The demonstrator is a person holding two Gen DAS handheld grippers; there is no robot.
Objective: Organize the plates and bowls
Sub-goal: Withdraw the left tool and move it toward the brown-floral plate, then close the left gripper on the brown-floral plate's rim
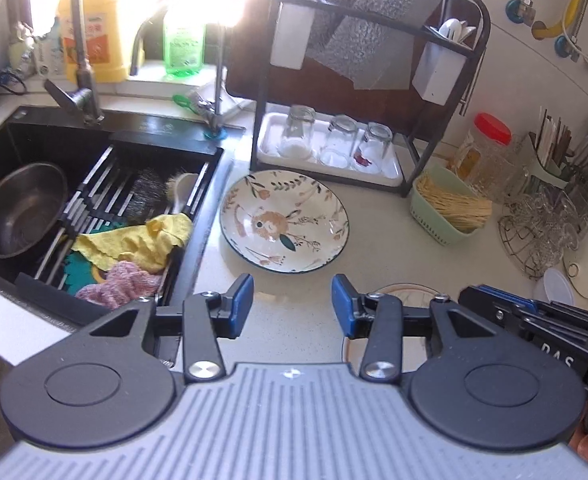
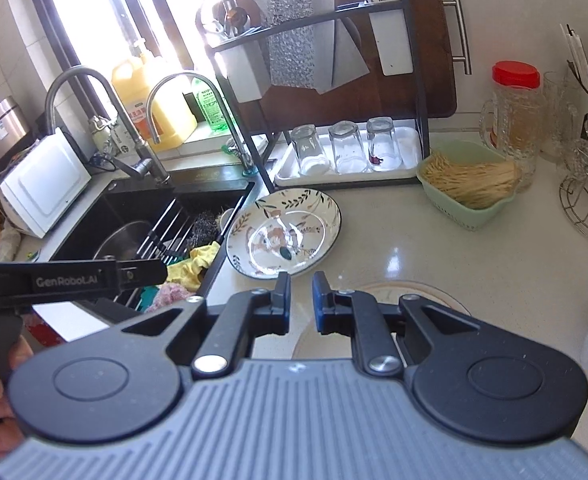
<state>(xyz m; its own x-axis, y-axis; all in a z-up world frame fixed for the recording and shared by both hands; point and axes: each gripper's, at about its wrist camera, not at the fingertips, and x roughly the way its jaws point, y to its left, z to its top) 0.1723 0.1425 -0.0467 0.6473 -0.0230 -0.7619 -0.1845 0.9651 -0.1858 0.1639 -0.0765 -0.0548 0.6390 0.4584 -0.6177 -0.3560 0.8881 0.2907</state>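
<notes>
A floral plate (image 1: 284, 222) lies flat on the counter between the sink and the dish rack; it also shows in the right wrist view (image 2: 284, 234). A second pale plate with a brown rim (image 1: 405, 292) lies nearer, mostly hidden under the grippers; its rim shows in the right wrist view (image 2: 397, 292). My left gripper (image 1: 292, 304) is open and empty, just short of the floral plate. My right gripper (image 2: 301, 300) has a narrow gap between its pads, holds nothing, and hovers above the near plate.
A black sink (image 1: 22, 136) at left holds a steel bowl (image 1: 22, 208) and cloths on a rack. A black dish rack (image 1: 373, 80) with three upturned glasses (image 1: 337, 146) stands behind the plate. A green basket (image 1: 449, 208), jars and a wire stand crowd the right.
</notes>
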